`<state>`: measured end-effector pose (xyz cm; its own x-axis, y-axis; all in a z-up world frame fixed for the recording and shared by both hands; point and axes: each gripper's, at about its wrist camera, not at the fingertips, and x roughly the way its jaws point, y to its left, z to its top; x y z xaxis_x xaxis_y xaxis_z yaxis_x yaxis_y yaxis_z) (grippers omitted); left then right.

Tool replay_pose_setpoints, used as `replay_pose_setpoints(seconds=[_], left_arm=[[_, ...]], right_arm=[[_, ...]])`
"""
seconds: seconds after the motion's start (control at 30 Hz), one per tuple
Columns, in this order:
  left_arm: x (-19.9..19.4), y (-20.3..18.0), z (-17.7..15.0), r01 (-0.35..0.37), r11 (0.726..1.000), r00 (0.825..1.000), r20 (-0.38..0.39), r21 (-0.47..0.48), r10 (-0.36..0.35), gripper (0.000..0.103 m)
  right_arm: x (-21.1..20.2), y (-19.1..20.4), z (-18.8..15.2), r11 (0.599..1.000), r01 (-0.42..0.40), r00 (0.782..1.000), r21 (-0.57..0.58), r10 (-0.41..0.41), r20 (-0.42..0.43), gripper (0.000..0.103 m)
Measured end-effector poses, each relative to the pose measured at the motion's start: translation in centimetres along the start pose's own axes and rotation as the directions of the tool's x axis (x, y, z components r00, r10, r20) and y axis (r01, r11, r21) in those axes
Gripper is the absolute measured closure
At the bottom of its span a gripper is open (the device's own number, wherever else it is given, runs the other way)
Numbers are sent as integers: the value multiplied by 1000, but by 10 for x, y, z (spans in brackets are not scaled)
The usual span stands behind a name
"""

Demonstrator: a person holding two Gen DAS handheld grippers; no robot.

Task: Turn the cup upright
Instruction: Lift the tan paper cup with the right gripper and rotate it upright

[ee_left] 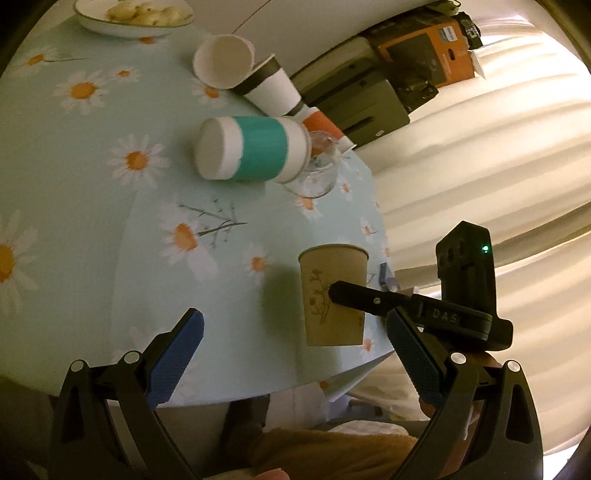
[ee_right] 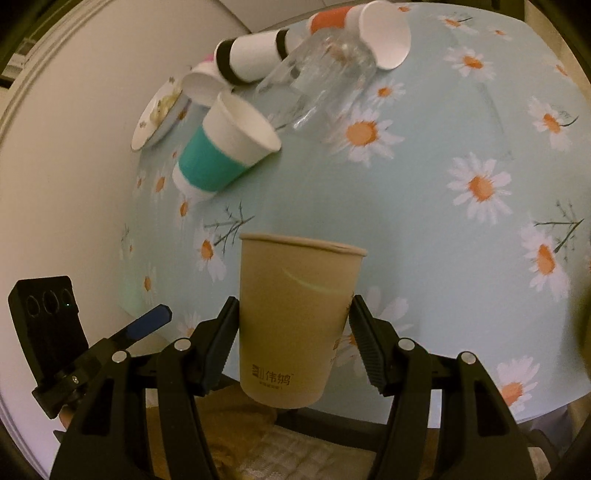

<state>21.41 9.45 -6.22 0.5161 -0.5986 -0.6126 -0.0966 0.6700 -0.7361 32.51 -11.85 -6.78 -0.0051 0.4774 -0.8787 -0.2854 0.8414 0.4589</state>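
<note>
Two tongs are shown over a worktop (ee_right: 424, 206) covered by a pale blue cloth printed with daisies: the right tongs (ee_right: 293, 332) are closed on a brown paper cup (ee_right: 295, 317), held upright, mouth up, just above the worktop's near edge, while the left tongs (ee_left: 295, 332) are spread wide and hold nothing. Toward the far side, a teal-banded cup (ee_left: 251, 153), a black-banded cup (ee_left: 271, 88), a white cup (ee_left: 221, 61) and a glass (ee_left: 316, 173) are seen lying on their sides beside a plate (ee_left: 122, 27). Pale curtains (ee_left: 498, 166) and a white wall (ee_right: 74, 166) are visible beyond the edge.
</note>
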Motion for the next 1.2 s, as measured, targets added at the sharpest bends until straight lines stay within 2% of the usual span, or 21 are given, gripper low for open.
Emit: replay_pose_setpoints(seconds=[0.1, 0.27, 0.33, 0.57, 0.73, 0.87, 1.03, 1.2], left_arm=[[-2, 4, -3, -11, 1000, 1000, 3, -4, 11, 7], [-3, 11, -5, -23, 1000, 1000, -2, -9, 23, 7], [-2, 11, -5, -32, 999, 999, -7, -3, 32, 7], [0, 12, -5, -37, 999, 999, -9, -7, 37, 7], [4, 8, -3, -59, 998, 998, -20, -5, 59, 7], [18, -10, -1, -83, 996, 995, -54, 32, 84, 7], [49, -46, 7, -144, 983, 983, -96, 111, 155, 8], [81, -70, 11, -224, 956, 955, -152, 191, 255, 9]], right_arm=[[7, 2, -4, 999, 34, 999, -1, -34, -4, 42], [10, -2, -4, 999, 36, 999, 15, -36, -1, 41], [10, -5, -4, 999, 34, 999, 28, -34, 9, 29], [-1, -9, -4, 999, 15, 1000, 32, -16, 23, 28], [-23, -13, -7, 999, -30, 998, 34, 28, 55, 28], [-60, -26, -13, 994, -87, 987, 70, 77, 142, 28], [-99, -51, -23, 984, -132, 966, 123, 99, 239, 28], [-124, -73, -29, 975, -160, 951, 154, 110, 288, 28]])
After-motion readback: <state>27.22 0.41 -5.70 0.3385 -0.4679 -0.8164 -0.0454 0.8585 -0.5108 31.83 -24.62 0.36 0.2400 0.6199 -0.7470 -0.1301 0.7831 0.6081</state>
